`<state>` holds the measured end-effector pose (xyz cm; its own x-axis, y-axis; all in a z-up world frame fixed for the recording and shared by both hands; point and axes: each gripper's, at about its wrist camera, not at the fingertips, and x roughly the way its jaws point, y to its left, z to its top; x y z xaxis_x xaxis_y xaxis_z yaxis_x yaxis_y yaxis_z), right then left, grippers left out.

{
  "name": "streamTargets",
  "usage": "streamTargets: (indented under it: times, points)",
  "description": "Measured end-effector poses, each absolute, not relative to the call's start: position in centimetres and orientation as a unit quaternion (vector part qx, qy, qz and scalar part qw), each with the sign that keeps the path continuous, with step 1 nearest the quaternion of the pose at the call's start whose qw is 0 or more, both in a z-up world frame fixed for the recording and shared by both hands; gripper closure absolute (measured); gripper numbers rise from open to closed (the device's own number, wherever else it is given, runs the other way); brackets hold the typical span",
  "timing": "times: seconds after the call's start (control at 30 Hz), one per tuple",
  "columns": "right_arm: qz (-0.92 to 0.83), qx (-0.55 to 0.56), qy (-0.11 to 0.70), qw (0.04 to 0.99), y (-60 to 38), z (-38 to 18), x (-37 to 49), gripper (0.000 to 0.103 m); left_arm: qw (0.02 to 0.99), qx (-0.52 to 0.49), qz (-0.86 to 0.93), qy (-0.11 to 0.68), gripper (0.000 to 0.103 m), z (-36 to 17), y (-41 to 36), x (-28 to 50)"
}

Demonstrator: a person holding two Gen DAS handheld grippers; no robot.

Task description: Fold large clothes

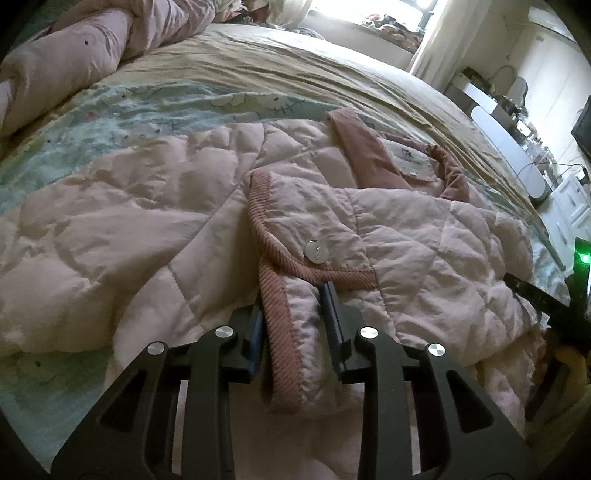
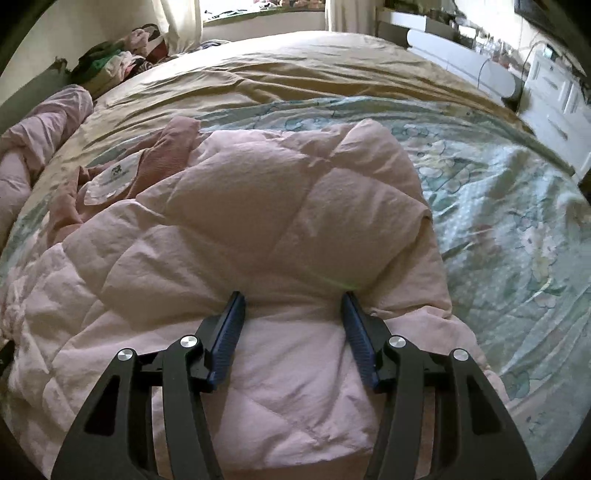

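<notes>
Gripping one pink quilted jacket (image 1: 388, 229), left gripper (image 1: 293, 306), right gripper (image 2: 291, 314) agape

I note daylight glare from the window (image 1: 369, 22); dim, soft foreground; strong fisheye bending with dark corners.

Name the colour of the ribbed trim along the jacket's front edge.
Dusty rose-brown ribbed trim, darker than the pale pink quilted jacket; clearest in the left wrist view.

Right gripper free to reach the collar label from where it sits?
Probably yes. The right gripper is open on the jacket; the label lies uncovered to its left, only quilted folds between.
</notes>
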<state>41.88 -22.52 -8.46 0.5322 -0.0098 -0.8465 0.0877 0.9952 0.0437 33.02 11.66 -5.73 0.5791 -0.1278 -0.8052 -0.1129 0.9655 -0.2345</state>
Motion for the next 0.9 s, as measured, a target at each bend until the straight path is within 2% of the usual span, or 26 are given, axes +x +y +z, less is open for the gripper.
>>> streamTargets:
  times: [0.07, 0.13, 0.23, 0.3, 0.33, 0.37, 0.4, 0.43, 0.47, 0.5, 0.9]
  points:
    - [-0.021, 0.043, 0.479, 0.877, -22.5, -7.7, 41.3, 0.041, 0.886, -0.121, 0.0, 0.447, 0.081, -4.6, 11.5, 32.5]
    - [-0.003, 0.067, 0.466, 0.882, -22.6, -6.7, 40.2, 0.023, 0.89, -0.12, -0.003, 0.44, 0.074, -3.9, 11.5, 32.1]
    - [0.011, 0.092, 0.452, 0.887, -22.7, -5.4, 38.8, 0.019, 0.892, -0.12, -0.008, 0.435, 0.065, -3.2, 11.3, 31.6]
    - [0.02, 0.097, 0.448, 0.888, -22.5, -4.9, 38.1, 0.019, 0.894, -0.115, -0.008, 0.433, 0.047, -2.8, 11.1, 31.3]
    - [0.025, 0.1, 0.447, 0.889, -22.4, -4.6, 37.8, 0.017, 0.895, -0.112, -0.007, 0.432, 0.043, -2.6, 11.0, 31.1]
    - [0.03, 0.101, 0.446, 0.889, -22.2, -4.4, 37.5, 0.015, 0.896, -0.109, -0.005, 0.431, 0.036, -2.5, 10.9, 30.9]
    - [0.031, 0.102, 0.444, 0.89, -22.1, -4.2, 37.2, 0.008, 0.896, -0.109, -0.004, 0.43, 0.03, -2.4, 10.9, 30.8]
    - [0.032, 0.105, 0.438, 0.892, -22.0, -3.9, 36.7, 0.008, 0.895, -0.112, -0.004, 0.432, 0.025, -2.3, 10.9, 30.7]
    - [0.034, 0.107, 0.436, 0.893, -21.9, -3.7, 36.4, 0.008, 0.894, -0.117, -0.004, 0.432, 0.012, -2.2, 11.0, 30.6]
    - [0.039, 0.112, 0.434, 0.893, -21.7, -3.4, 36.0, 0.008, 0.893, -0.124, -0.006, 0.432, 0.009, -2.1, 11.2, 30.5]
    - [0.092, 0.103, 0.412, 0.901, -18.0, -0.3, 33.0, 0.004, 0.888, -0.13, 0.024, 0.44, 0.009, -1.0, 13.2, 28.7]
